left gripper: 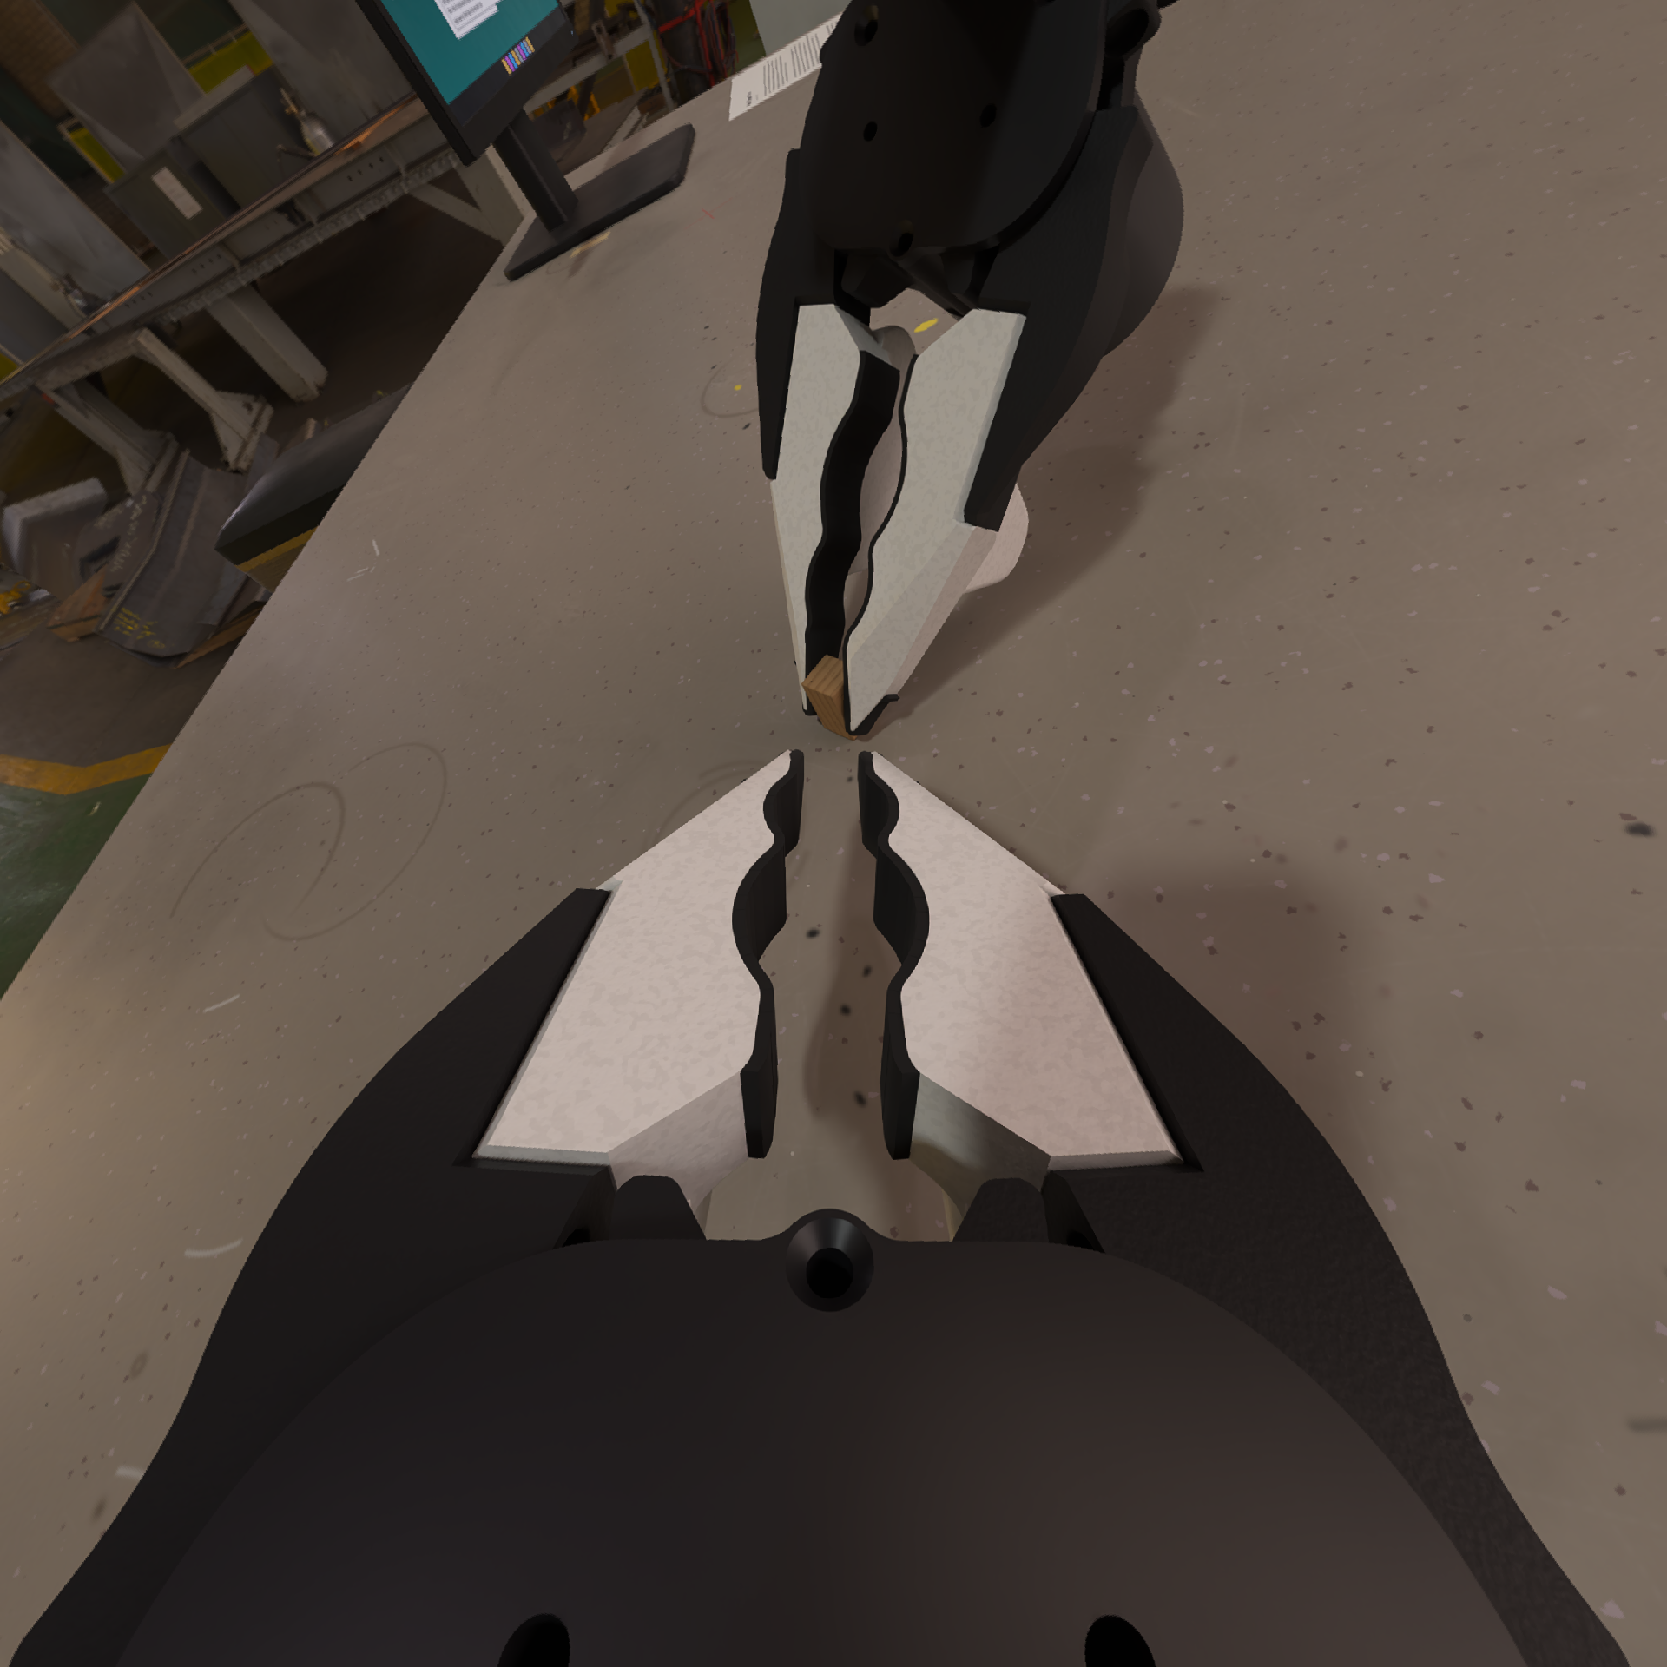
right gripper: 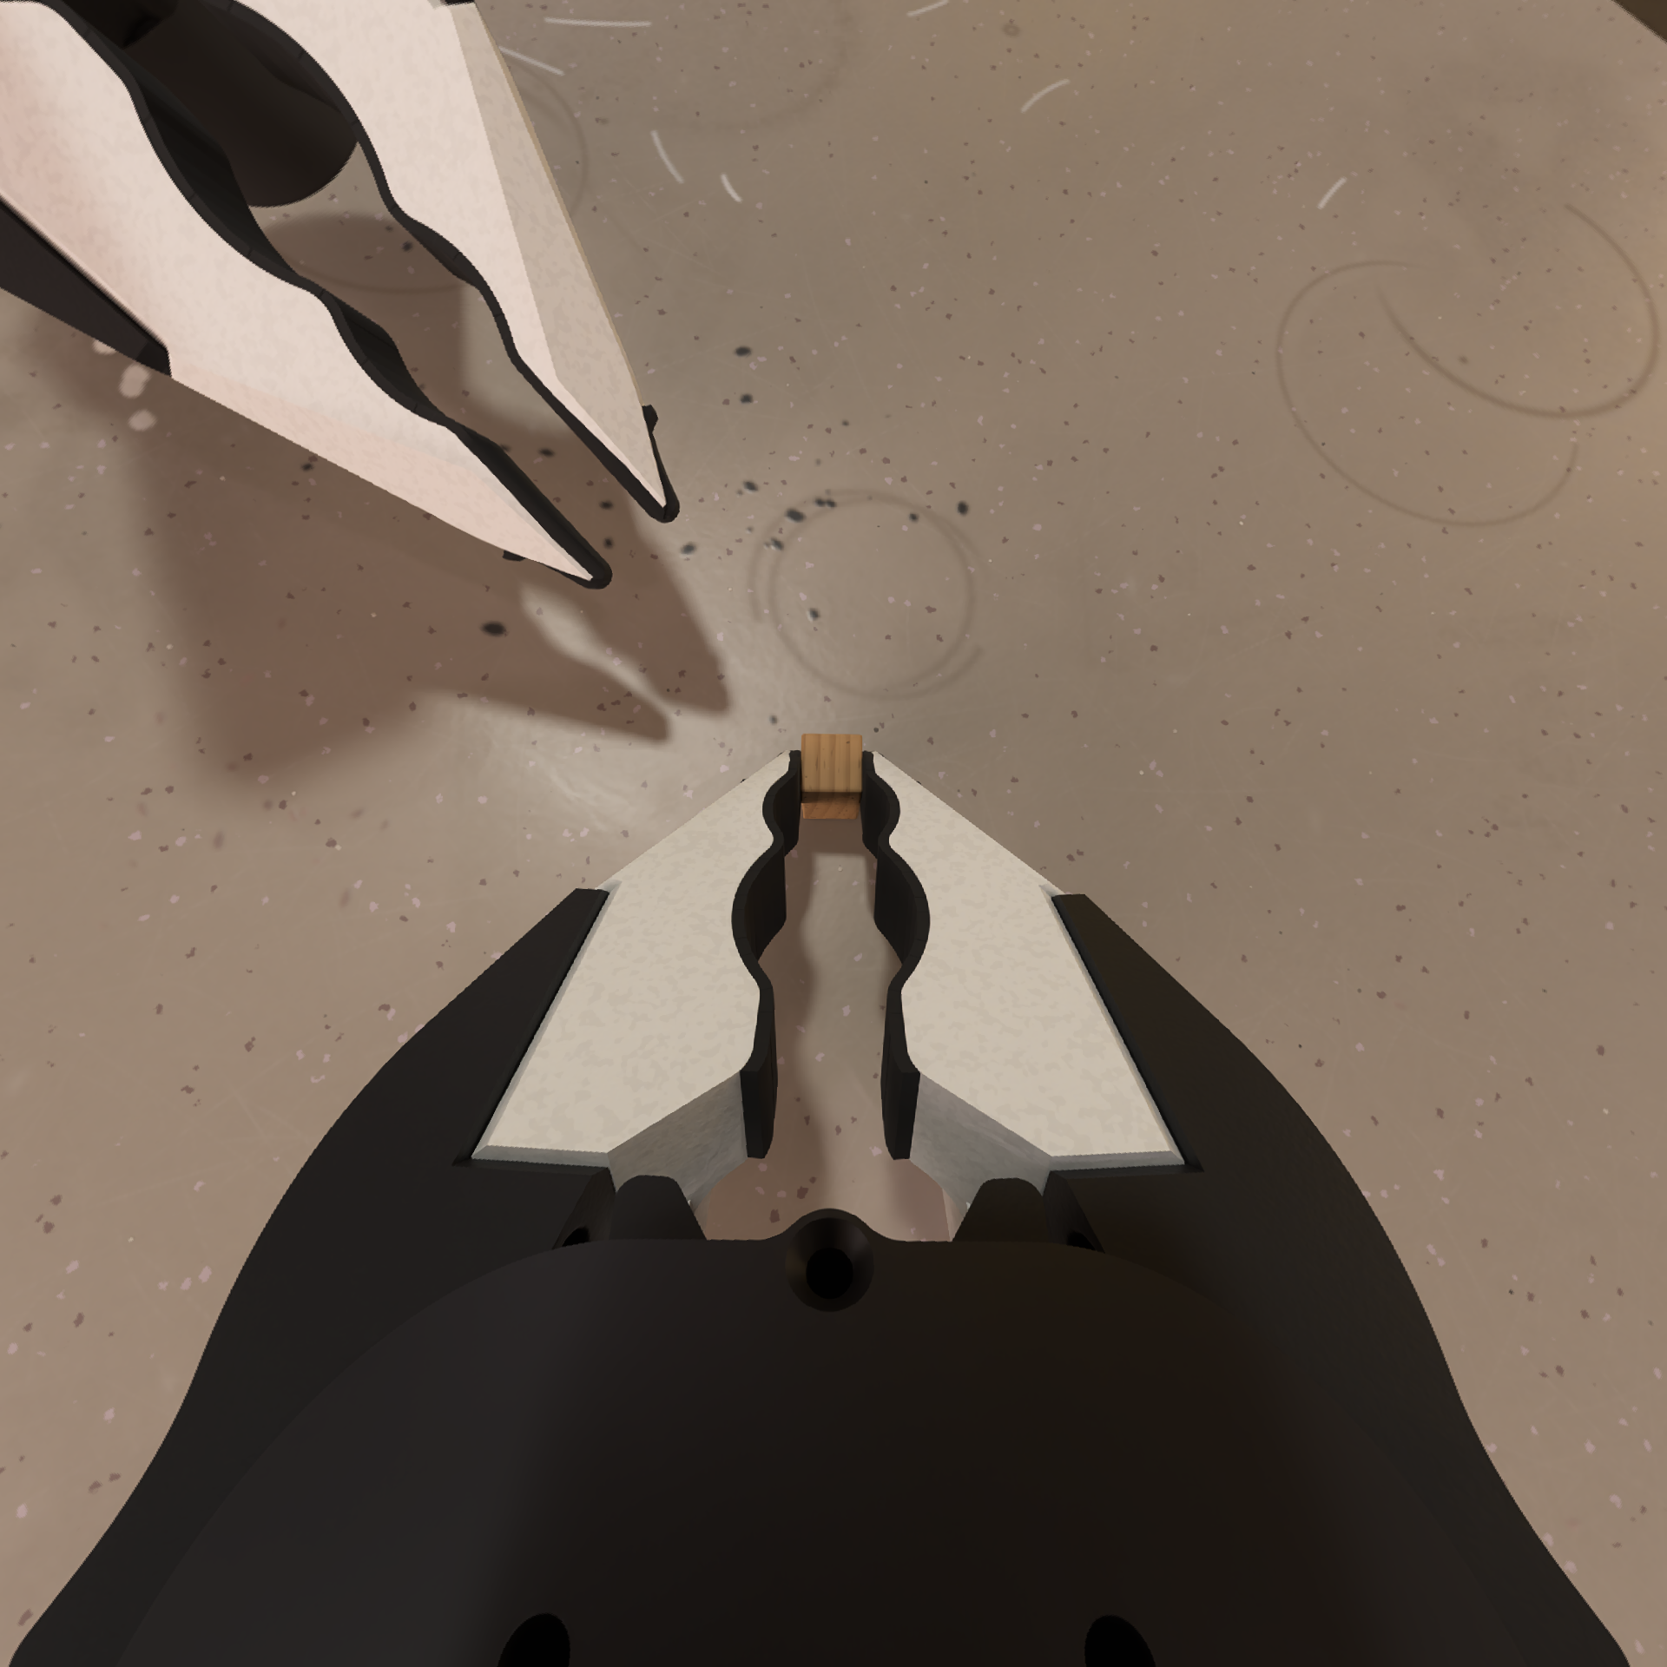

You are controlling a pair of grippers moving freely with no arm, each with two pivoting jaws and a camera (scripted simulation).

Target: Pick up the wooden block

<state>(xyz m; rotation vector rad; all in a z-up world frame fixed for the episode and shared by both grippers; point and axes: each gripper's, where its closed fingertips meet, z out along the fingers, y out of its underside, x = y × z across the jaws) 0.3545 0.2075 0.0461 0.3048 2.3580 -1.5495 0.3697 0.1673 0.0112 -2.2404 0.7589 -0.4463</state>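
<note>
The wooden block (right gripper: 831, 767) is a small light-brown cube, pinched between the fingertips of my right gripper (right gripper: 831, 756). It sits at or just above the grey table (right gripper: 1173, 631); I cannot tell whether it touches. In the left wrist view the right gripper (left gripper: 843, 722) points down toward me with the block (left gripper: 825, 699) at its tips. My left gripper (left gripper: 828, 762) is empty, its jaws a narrow gap apart, tips just short of the block. In the right wrist view the left gripper (right gripper: 631, 546) hangs at the upper left, above the table.
A monitor (left gripper: 487, 63) on a black stand (left gripper: 604, 198) is at the far left of the table, with a sheet of paper (left gripper: 776, 77) beside it. The table's left edge (left gripper: 271, 613) runs diagonally, with a dark seat (left gripper: 289, 487) beyond it.
</note>
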